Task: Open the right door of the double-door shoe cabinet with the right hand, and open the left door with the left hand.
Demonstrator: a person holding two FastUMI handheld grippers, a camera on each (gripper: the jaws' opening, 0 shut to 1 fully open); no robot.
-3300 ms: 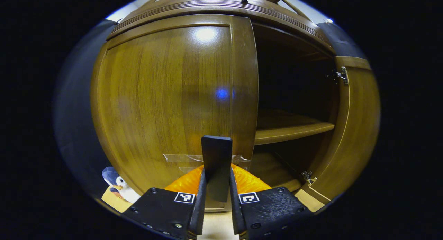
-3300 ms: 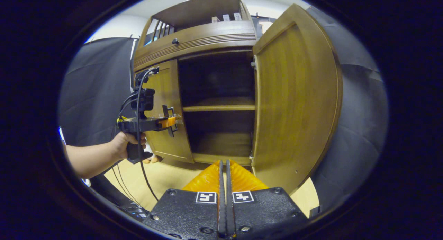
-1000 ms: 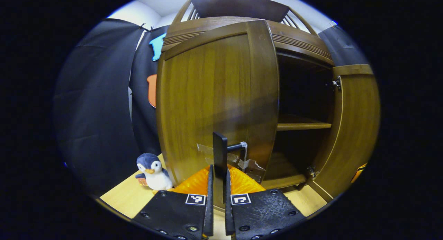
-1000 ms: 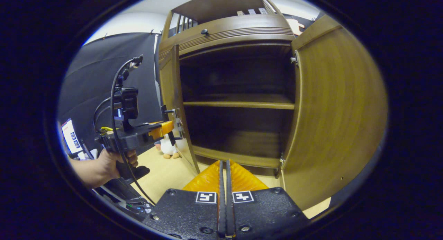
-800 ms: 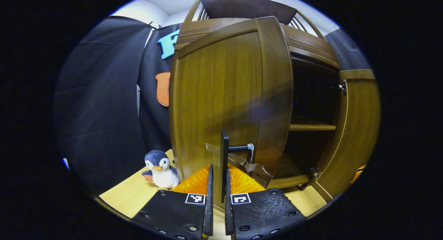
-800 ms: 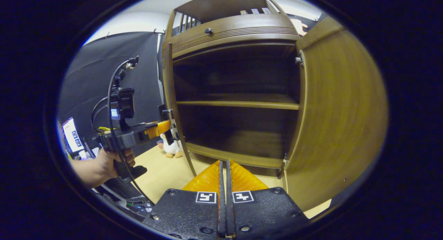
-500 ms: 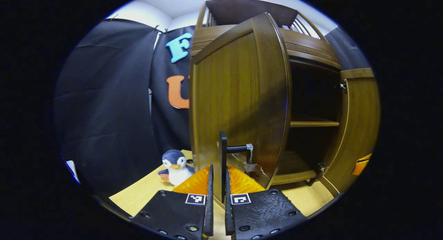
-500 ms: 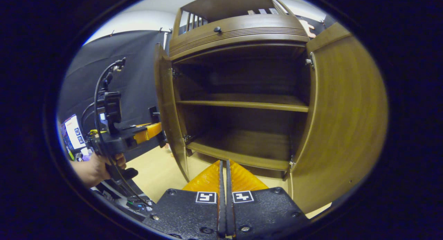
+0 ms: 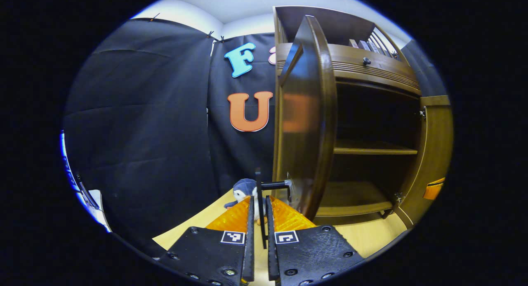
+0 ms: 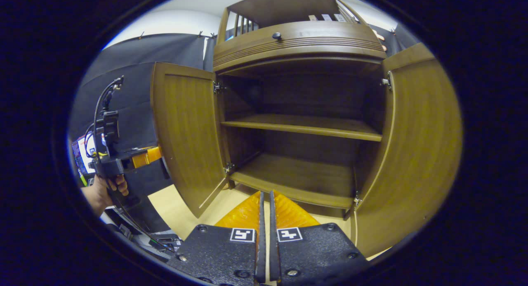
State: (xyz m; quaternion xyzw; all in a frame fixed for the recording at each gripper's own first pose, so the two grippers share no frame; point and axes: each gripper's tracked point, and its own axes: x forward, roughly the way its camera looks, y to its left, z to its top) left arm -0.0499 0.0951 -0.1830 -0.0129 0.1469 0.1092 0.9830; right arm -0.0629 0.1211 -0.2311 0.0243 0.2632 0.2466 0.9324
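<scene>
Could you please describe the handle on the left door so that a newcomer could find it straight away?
Start at the wooden shoe cabinet with both doors swung open. On its left door, look low on the outer face near the free edge. There a thin dark bar handle stands off the wood on a short stem, and the left gripper is closed on it; the right door shows no such bar.

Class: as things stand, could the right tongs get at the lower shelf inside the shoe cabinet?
Probably yes: the left door and right door stand wide, and the right tongs, shut and holding nothing, face the bare lower shelf.
</scene>
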